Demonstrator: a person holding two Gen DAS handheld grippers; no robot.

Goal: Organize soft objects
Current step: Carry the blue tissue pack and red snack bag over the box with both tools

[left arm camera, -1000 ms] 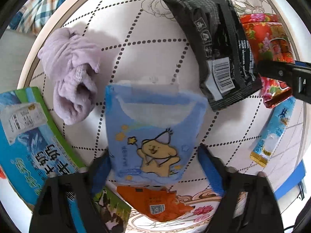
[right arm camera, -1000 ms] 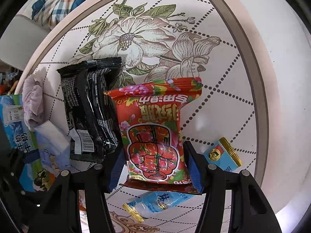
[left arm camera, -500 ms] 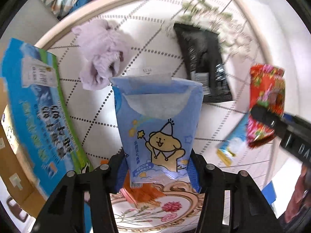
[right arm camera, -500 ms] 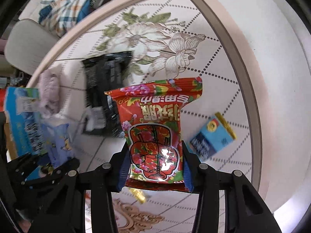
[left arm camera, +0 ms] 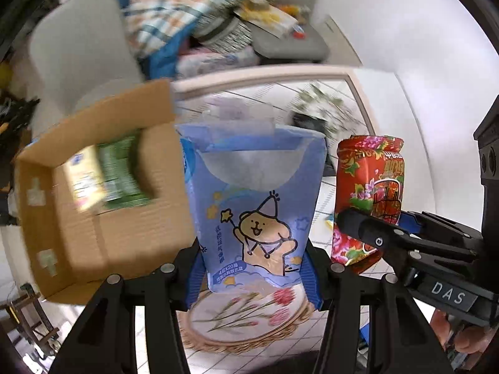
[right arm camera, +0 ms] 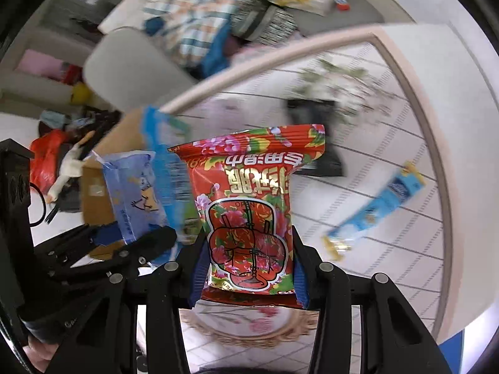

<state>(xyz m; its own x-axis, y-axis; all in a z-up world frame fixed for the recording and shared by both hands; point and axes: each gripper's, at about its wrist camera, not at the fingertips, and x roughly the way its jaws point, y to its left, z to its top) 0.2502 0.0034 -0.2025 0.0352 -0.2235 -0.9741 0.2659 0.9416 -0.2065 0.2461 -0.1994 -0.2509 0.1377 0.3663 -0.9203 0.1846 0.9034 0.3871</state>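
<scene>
My left gripper point(left arm camera: 254, 268) is shut on a blue tissue pack with a cartoon bear point(left arm camera: 252, 205) and holds it up above the table. My right gripper point(right arm camera: 248, 275) is shut on a red flowered snack bag point(right arm camera: 249, 208), also lifted. The red bag point(left arm camera: 368, 196) and right gripper show at the right of the left wrist view. The blue pack point(right arm camera: 131, 193) shows at the left of the right wrist view. An open cardboard box point(left arm camera: 103, 193) sits to the left.
A black snack bag point(right arm camera: 315, 131) and a light blue stick packet point(right arm camera: 377, 205) lie on the flowered white table point(right arm camera: 389, 124). A green and yellow carton point(left arm camera: 106, 174) is blurred in the box. A cluttered sofa point(left arm camera: 187, 21) is beyond the table.
Both grippers closed on their packs, lifted them off the table and swung left toward the cardboard box, which has come into view.
</scene>
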